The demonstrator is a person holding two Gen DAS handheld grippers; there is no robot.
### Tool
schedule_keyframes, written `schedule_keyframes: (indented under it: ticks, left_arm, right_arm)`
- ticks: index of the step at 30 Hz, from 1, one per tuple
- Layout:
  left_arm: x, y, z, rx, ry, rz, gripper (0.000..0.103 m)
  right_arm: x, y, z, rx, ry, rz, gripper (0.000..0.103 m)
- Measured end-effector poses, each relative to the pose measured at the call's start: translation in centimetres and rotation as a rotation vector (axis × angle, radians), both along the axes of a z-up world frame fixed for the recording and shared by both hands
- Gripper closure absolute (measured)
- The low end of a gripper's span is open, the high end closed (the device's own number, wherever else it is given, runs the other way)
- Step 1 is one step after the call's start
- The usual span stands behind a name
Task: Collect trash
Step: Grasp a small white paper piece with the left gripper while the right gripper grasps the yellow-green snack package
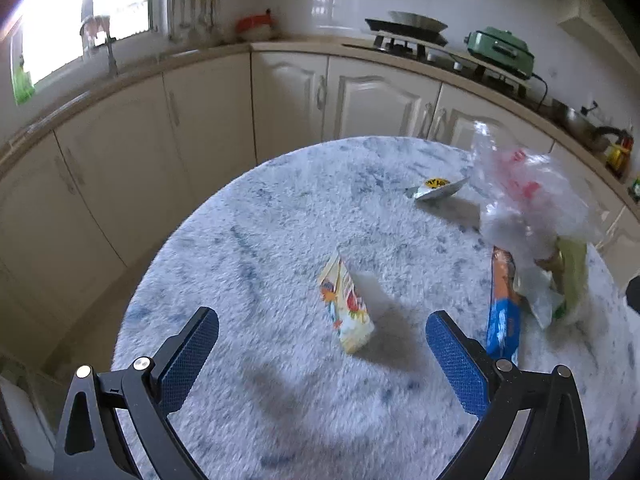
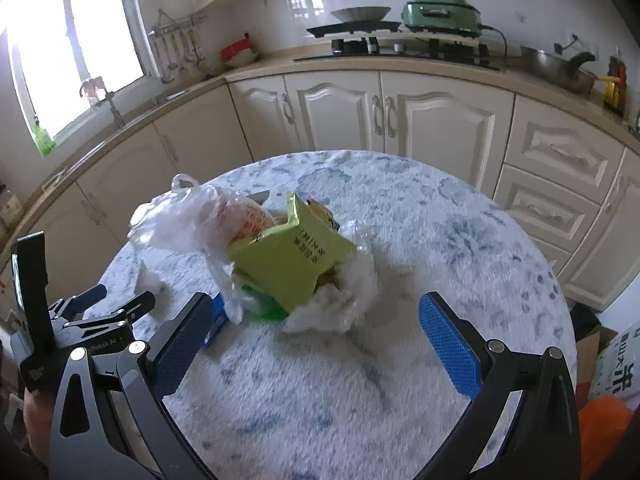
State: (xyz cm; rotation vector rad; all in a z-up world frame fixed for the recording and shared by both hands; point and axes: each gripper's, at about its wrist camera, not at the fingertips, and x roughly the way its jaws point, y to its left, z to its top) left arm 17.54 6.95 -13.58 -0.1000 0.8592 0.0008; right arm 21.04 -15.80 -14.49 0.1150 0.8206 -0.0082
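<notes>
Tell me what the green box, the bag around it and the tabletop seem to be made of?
Green box: likely thin cardboard, matte, with creased flaps and printed text.
Bag: thin clear plastic film, crinkled and glossy, with red print showing.
Tabletop: looks like polished stone or a marble-pattern laminate, white with blue-grey flecks; the blur leaves it open.

A clear, crinkled plastic bag [image 2: 188, 220] and printed cardboard carton [image 1: 347, 309] lie on matt mottled marble-look table [image 1: 260, 232].
</notes>
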Motion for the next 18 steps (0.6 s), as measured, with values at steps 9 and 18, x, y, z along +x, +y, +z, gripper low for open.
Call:
schedule_keyframes:
  ticks: [9, 18]
  left_arm:
    - [5.0, -1.0, -0.9, 0.022, 0.042, -0.06, 0.053]
    - [5.7, 0.1, -1.4, -0.036, 0.022, -0.082, 0.078]
  right_arm:
    - [3.9, 0.4, -1.6, 0.008, 0.023, -0.007, 0.008]
    - [5.8, 1.1, -3.1, 0.026, 0.057, 0.043, 0.077]
